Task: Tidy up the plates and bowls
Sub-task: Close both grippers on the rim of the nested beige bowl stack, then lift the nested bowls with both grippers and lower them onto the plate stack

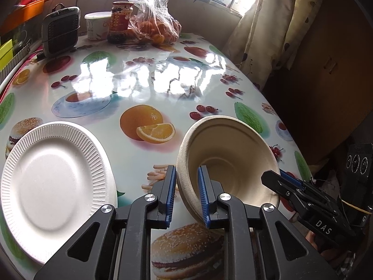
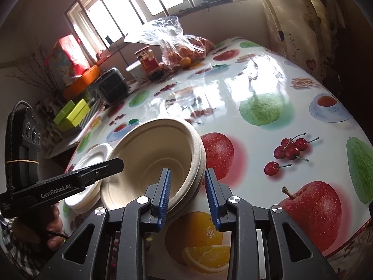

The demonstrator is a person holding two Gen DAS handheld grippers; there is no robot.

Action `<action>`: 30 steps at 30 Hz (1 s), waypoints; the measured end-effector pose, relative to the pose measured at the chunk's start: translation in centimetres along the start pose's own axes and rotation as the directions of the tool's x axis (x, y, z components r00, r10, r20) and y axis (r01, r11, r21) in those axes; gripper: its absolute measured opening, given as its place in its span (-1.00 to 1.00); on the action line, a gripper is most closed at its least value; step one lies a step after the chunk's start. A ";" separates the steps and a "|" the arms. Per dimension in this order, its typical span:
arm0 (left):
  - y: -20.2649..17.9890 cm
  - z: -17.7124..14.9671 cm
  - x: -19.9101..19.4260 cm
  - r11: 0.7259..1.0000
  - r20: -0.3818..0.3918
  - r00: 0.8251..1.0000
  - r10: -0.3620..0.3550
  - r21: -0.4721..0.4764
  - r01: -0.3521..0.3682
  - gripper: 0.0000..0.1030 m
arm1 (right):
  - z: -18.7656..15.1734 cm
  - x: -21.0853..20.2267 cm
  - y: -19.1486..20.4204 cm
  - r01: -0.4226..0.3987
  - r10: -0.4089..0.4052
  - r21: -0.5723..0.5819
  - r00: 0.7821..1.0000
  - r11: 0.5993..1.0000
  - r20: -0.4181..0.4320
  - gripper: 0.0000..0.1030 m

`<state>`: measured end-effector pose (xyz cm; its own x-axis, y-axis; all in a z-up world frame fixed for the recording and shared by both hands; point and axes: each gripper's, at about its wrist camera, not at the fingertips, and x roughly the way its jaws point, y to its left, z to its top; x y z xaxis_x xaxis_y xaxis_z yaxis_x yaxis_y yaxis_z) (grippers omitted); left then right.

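Observation:
A stack of beige paper bowls is held tilted above the fruit-print table, open side toward the cameras. My left gripper is shut on the stack's left rim. My right gripper straddles the opposite rim of the bowls; its left pad touches the inside, its right pad stands a little off the outer wall. The right gripper also shows in the left wrist view. White ribbed paper plates lie on the table to the left, also seen in the right wrist view.
At the table's far end stand a small grey heater, a white tub, a red-labelled jar and a plastic bag of oranges. A curtain hangs at the right, by a dark cabinet.

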<state>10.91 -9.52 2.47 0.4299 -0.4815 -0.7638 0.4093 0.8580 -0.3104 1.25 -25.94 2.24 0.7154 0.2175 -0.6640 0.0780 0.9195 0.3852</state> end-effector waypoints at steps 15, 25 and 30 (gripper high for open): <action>0.0 0.2 -0.9 1.000 0.014 1.000 0.009 -0.008 -0.009 -0.61 | 0.4 -0.4 0.6 -0.014 0.014 -0.004 1.000 1.000 0.018 -0.44; 0.3 0.2 -2.6 1.000 0.042 0.999 0.023 -0.012 -0.023 -0.61 | 0.9 -1.0 1.9 -0.028 0.029 -0.033 0.999 0.999 0.032 -0.44; 0.7 0.1 -3.4 0.999 0.055 0.998 0.038 -0.017 -0.037 -0.61 | 1.1 -0.9 2.7 -0.040 0.042 -0.043 0.999 0.998 0.033 -0.44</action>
<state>9.82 -7.33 4.94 0.4886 -0.4580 -0.7426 0.3793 0.8780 -0.2919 1.53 -24.00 4.59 0.7403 0.2447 -0.6261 0.0196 0.9231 0.3839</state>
